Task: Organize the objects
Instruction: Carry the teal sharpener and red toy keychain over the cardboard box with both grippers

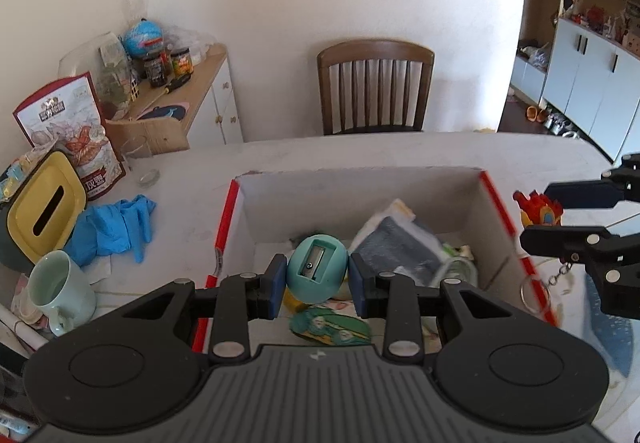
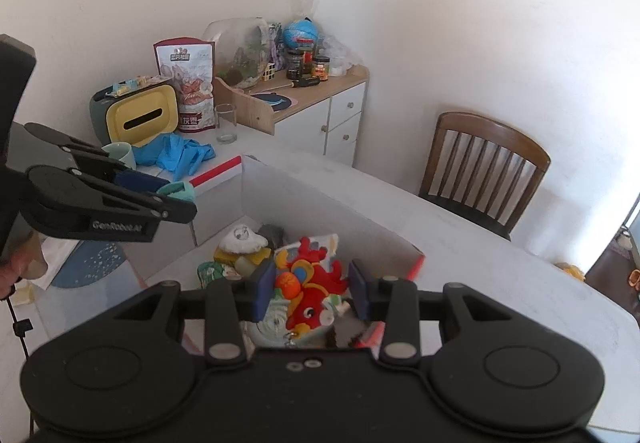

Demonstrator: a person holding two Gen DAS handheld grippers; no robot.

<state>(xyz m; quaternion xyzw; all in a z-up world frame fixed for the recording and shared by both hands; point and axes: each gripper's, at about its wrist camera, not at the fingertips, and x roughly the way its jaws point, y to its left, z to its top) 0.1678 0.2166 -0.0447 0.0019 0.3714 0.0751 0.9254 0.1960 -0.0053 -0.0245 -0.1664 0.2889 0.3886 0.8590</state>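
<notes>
From the left wrist view, the left gripper (image 1: 317,277) is clamping a teal egg-shaped pencil sharpener (image 1: 316,269) between its blue pads, blade slot facing up. It is hanging over the near edge of the open cardboard box (image 1: 360,183), which is sitting in the middle of the table (image 1: 400,151); I take it the sharpener is being carried there to be dropped in with the rest. A dark pouch (image 1: 400,247) and a green patterned packet (image 1: 330,325) are already lying inside the box. Beyond the box's right wall the right gripper (image 1: 538,213) is reaching in with a red toy (image 1: 536,207) between its jaws, a keyring (image 1: 534,293) dangling below it. Along the table's left edge a blue glove (image 1: 114,227), a pale green mug (image 1: 60,295) and a yellow-topped tissue box (image 1: 44,211) are staying clear of the sorting, so they look like bystanders.

From the right wrist view, the right gripper (image 2: 312,289) is gripping the red plush toy (image 2: 310,289) by its sides, the jaws partly closed around its soft body. It is hovering above the box (image 2: 320,199) near its right corner, seemingly for the same reason. The left gripper (image 2: 176,199) is coming in over the box's left wall with the teal sharpener (image 2: 176,191) showing between its fingers.
</notes>
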